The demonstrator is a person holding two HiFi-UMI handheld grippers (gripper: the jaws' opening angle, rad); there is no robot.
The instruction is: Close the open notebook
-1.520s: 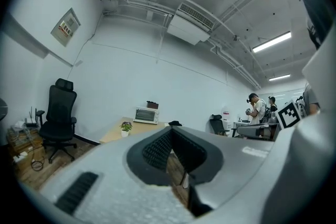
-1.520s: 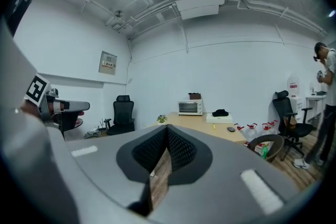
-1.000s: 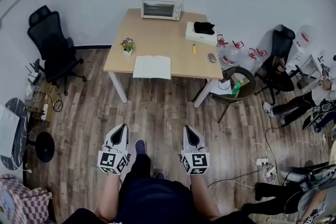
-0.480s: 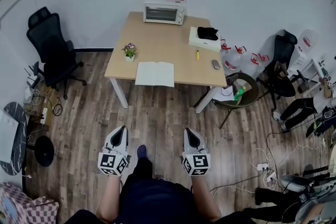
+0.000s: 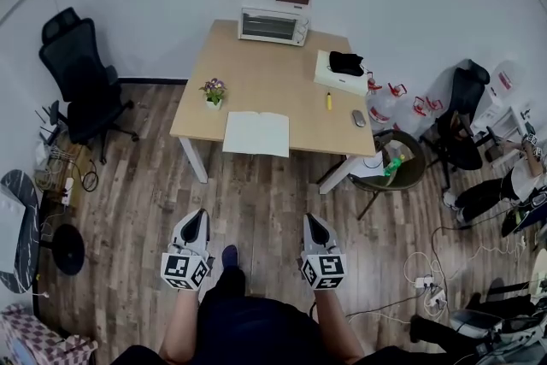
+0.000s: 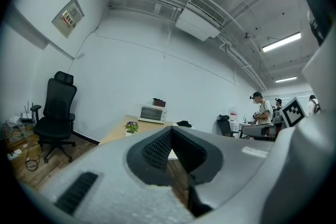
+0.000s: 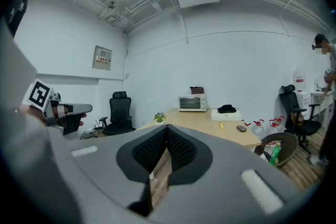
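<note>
The open notebook (image 5: 256, 133) lies flat with white pages up, at the near edge of the wooden table (image 5: 265, 73). Both grippers are held low over the wood floor, well short of the table. My left gripper (image 5: 197, 218) is shut, its jaws meeting at the tip, with nothing held. My right gripper (image 5: 311, 220) is shut and empty too. In the left gripper view the left gripper (image 6: 171, 134) points at the table far ahead. In the right gripper view the right gripper (image 7: 167, 128) faces the table (image 7: 210, 120), and the notebook is hidden behind the jaws.
On the table are a toaster oven (image 5: 273, 24), a small potted plant (image 5: 213, 90), a white box (image 5: 342, 71) with a black item on it, a yellow marker (image 5: 328, 100) and a grey mouse (image 5: 359, 118). A black office chair (image 5: 77, 73) stands left, a bin (image 5: 397, 167) right. Cables lie on the floor.
The table and notebook have shifted slightly right and down in the head view. Both grippers stay shut and in the same low position.
</note>
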